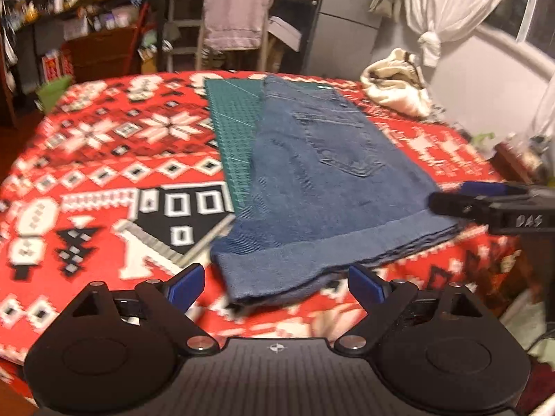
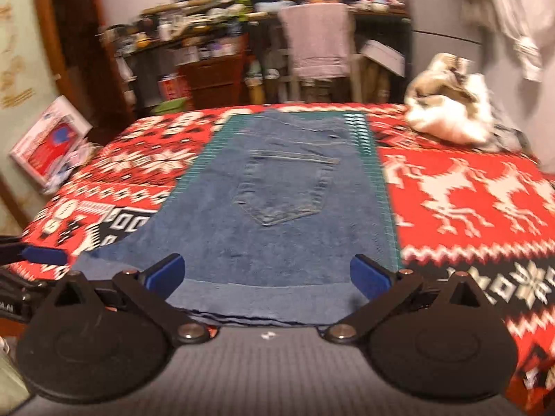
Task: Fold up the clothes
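Note:
Folded blue jeans [image 1: 312, 187] lie flat on a green cutting mat [image 1: 232, 121], back pocket up, the cuff hem toward me. My left gripper [image 1: 275, 286] is open just in front of the hem's near left corner, with nothing between its blue pads. In the right wrist view the jeans [image 2: 277, 190] fill the centre. My right gripper [image 2: 267, 275] stands open over the hem, its pads on either side of the cloth and not closed on it. It also shows in the left wrist view as a black finger [image 1: 451, 204] by the hem's right corner.
A red patterned blanket [image 1: 104, 159] covers the table. A crumpled cream garment [image 2: 451, 111] lies at the back right corner. Behind the table stand a chair draped with a pink towel [image 1: 236, 14] and cluttered shelves. A boxed item [image 2: 48, 142] leans at the left.

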